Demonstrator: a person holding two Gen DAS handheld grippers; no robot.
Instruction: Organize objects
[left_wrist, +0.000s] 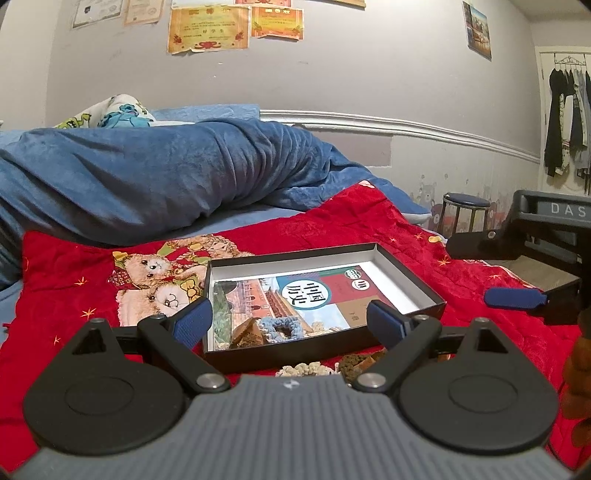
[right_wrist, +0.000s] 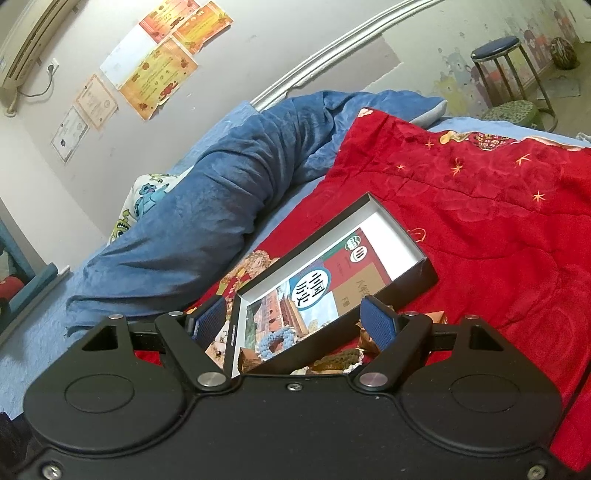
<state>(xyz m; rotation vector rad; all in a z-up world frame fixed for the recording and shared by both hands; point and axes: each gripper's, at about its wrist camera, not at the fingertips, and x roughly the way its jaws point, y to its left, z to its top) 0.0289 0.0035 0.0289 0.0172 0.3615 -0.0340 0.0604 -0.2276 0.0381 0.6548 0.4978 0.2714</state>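
A shallow black box (left_wrist: 424, 293) with a white inside lies on the red quilt (left_wrist: 74, 266). In it are a history textbook (left_wrist: 314, 295), a blue crocheted ring (left_wrist: 282, 326) and a small brown carton (left_wrist: 249, 332). A white knitted piece (left_wrist: 304, 369) and a brown-green lump (left_wrist: 354, 363) lie just outside its near wall. My left gripper (left_wrist: 290, 323) hovers open over the box's near end, holding nothing. My right gripper (right_wrist: 293, 321) is open and empty too, above the box (right_wrist: 424, 277), book (right_wrist: 325, 288) and ring (right_wrist: 275, 341). It shows at the right (left_wrist: 476, 271) in the left wrist view.
A rolled blue blanket (left_wrist: 166, 173) lies behind the quilt, with a cartoon pillow (left_wrist: 118, 114) beyond it against the wall. A blue-topped stool (right_wrist: 496, 48) stands off the bed's far end. Orange wrappers (right_wrist: 436, 317) lie beside the box. Clothes hang at far right (left_wrist: 565, 118).
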